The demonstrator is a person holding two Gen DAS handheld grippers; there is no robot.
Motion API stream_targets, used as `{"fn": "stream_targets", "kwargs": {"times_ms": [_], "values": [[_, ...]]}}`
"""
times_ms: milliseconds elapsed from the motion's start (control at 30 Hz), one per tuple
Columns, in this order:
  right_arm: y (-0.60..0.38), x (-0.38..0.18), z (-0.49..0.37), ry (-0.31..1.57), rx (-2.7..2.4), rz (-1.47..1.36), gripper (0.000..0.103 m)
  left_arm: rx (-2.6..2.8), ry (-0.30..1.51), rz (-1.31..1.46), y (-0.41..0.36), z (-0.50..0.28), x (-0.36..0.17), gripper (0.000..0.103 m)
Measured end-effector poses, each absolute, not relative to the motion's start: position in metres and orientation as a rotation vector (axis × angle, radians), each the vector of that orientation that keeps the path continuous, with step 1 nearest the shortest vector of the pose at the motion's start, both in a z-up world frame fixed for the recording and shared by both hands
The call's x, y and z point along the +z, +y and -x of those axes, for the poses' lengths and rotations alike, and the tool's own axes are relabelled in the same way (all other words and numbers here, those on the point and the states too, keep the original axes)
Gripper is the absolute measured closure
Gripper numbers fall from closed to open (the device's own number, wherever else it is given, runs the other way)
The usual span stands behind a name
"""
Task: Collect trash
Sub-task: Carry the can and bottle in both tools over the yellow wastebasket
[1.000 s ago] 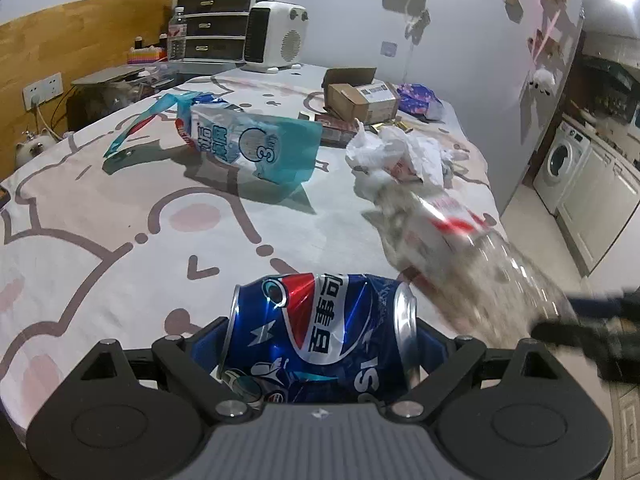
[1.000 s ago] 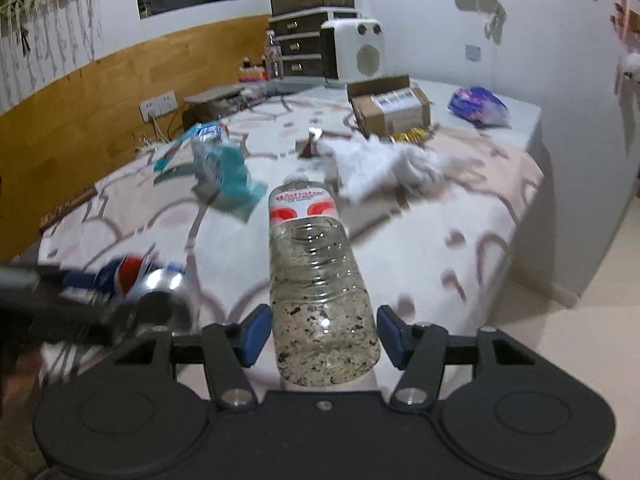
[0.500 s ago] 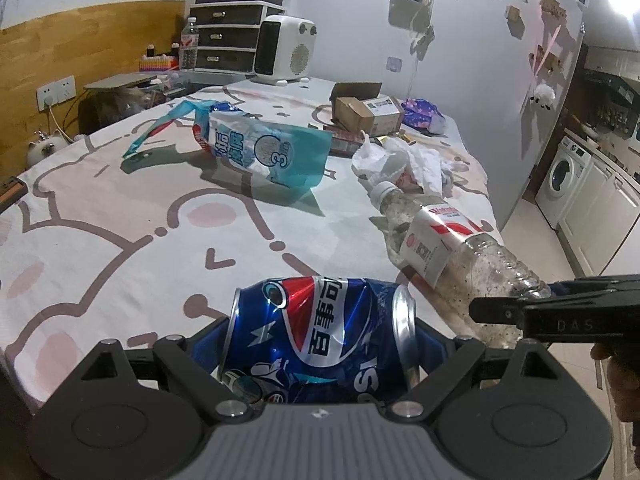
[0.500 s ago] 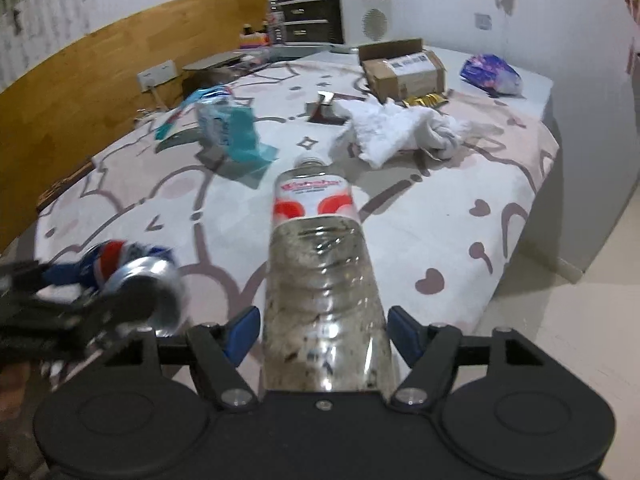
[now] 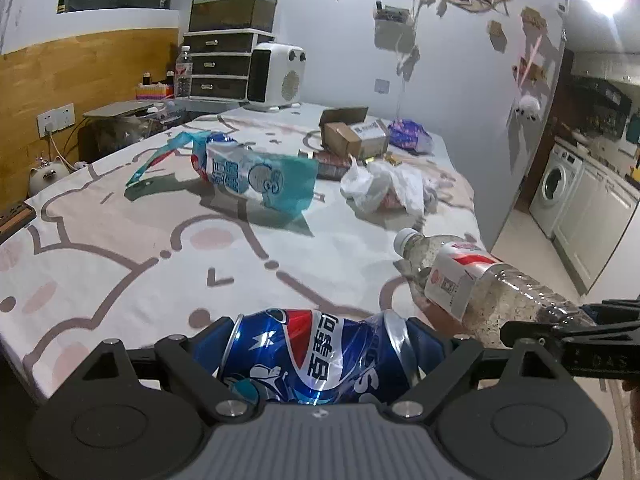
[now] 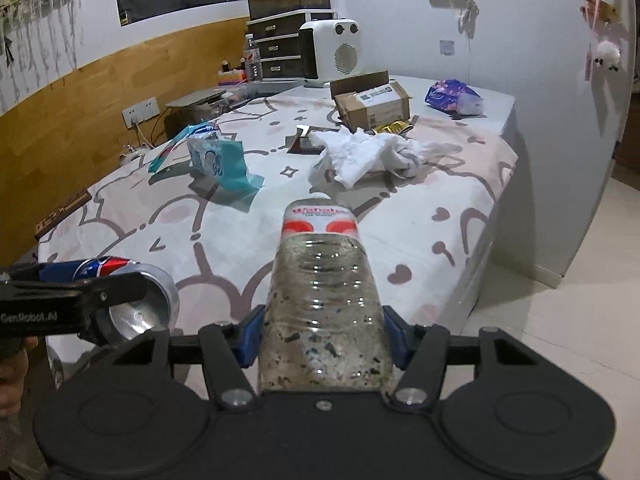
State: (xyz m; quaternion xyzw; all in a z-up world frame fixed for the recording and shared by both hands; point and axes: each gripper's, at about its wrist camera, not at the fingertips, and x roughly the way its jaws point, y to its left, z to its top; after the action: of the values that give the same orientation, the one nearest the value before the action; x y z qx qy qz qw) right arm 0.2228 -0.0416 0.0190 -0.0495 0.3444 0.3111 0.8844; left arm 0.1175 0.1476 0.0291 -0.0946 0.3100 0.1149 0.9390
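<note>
Clamping a dented blue Pepsi can [image 5: 320, 356] sideways, the left tongs [image 5: 320, 354] press their blue pads against its two ends. The can is lifted clear of the counter [image 5: 120, 248], which wears a pale cloth with pink cartoon outlines.

The right tongs [image 6: 322, 338] grip a clear plastic bottle [image 6: 324, 296] by its lower body, cap pointing away toward the cardboard box [image 6: 374, 104]. Their jaws have just eased a little closer on it, and the bottle sits squeezed between the pads. Dark specks cling inside its wall; a red and white label wraps its upper part. In the left wrist view the bottle hangs just to the right of the can, off the counter's edge.

Measured from the cardboard box: a crumpled white plastic bag [image 6: 368, 152] lies just in front of it, a teal and white snack wrapper [image 5: 256, 176] lies well to its left, a purple packet [image 6: 454, 96] sits to its right, and a white heater [image 5: 276, 80] stands behind it beside a set of dark drawers [image 5: 220, 64].
</note>
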Motion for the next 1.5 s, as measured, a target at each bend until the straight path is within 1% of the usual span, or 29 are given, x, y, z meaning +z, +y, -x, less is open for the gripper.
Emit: {"fn": "stream_targets", "kwargs": {"times_ms": [200, 400, 700, 1033, 1500], "values": [[-0.044, 0.015, -0.2, 0.704, 0.642, 0.119, 0.042, 0.23, 0.624, 0.158, 0.143, -0.106, 0.03, 0.013], [-0.051, 0.025, -0.185, 0.666, 0.627, 0.103, 0.043, 0.232, 0.57, 0.166, 0.142, -0.098, 0.042, 0.013], [-0.081, 0.039, -0.162, 0.609, 0.566, 0.052, 0.043, 0.2, 0.529, 0.135, 0.118, -0.095, 0.051, 0.013], [-0.138, 0.037, -0.139, 0.586, 0.422, 0.015, 0.042, 0.081, 0.512, 0.115, 0.067, -0.103, 0.052, 0.013], [-0.22, 0.021, -0.121, 0.587, 0.238, -0.04, 0.042, -0.077, 0.539, 0.096, -0.021, -0.127, 0.035, 0.013]]}}
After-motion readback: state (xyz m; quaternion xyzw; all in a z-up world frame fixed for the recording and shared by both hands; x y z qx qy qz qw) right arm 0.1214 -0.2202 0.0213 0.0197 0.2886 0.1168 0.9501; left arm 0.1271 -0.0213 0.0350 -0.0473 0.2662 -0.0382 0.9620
